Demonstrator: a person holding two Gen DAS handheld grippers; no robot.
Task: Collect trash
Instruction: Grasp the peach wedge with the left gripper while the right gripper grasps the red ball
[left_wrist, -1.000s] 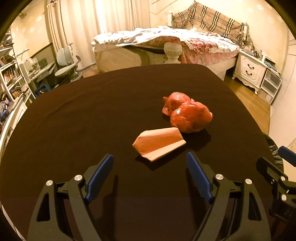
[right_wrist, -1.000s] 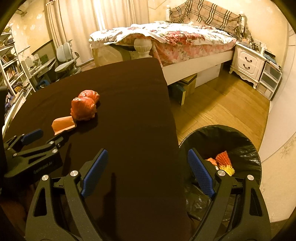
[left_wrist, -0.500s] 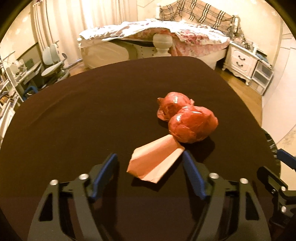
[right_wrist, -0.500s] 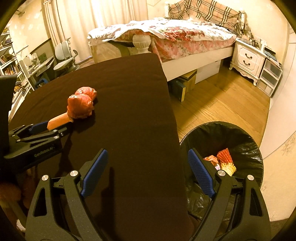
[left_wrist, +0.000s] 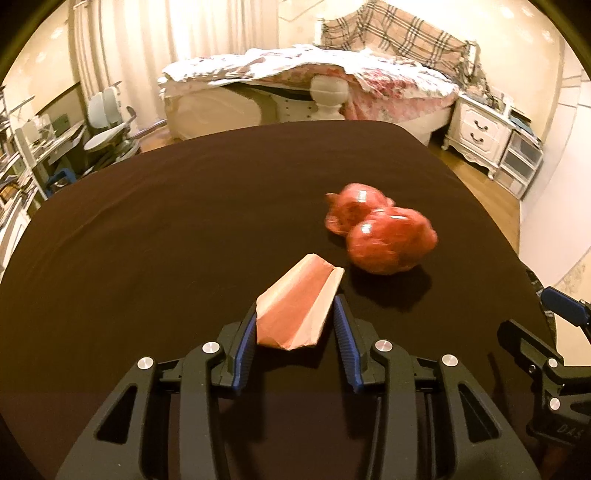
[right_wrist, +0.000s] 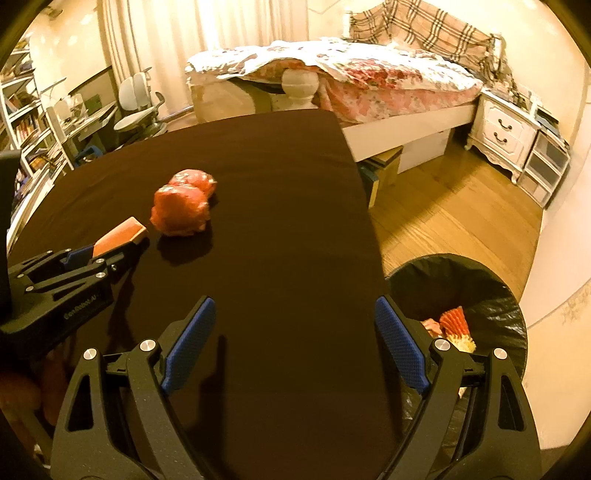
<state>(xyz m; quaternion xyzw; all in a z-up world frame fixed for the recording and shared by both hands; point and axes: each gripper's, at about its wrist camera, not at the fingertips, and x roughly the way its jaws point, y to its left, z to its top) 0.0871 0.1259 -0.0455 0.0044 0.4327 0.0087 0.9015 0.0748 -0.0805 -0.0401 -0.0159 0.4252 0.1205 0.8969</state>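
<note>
left gripper (left_wrist: 295, 325) has just been closing around the folded orange paper (left_wrist: 295, 306) on the dark table (left_wrist: 166, 240). left pad touches the paper's left edge; right pad sits just beside its right edge, whether it presses there I can't tell. paper's near end is between the blue pads (left_wrist: 245, 341), far end sticks out past the tips toward the bags. call it pinching the paper

two crumpled red bags (left_wrist: 384, 236) lie on the table beyond and to the right of the paper, touching each other, apart from the paper; slightly blurred in the left wrist view

right gripper (right_wrist: 295, 341) has its jaws spread wide with nothing between them, and hangs over the table's near right edge. bin (right_wrist: 491, 295) with a black liner stands on the wood floor just beside that edge, under the gripper's right finger. inside it: a pleated red-and-yellow paper piece (right_wrist: 456, 326) plus a pinkish scrap next to it

from the right wrist view the left gripper shows at the far left with the orange paper sticking out of its tips, red bags just beyond
</note>
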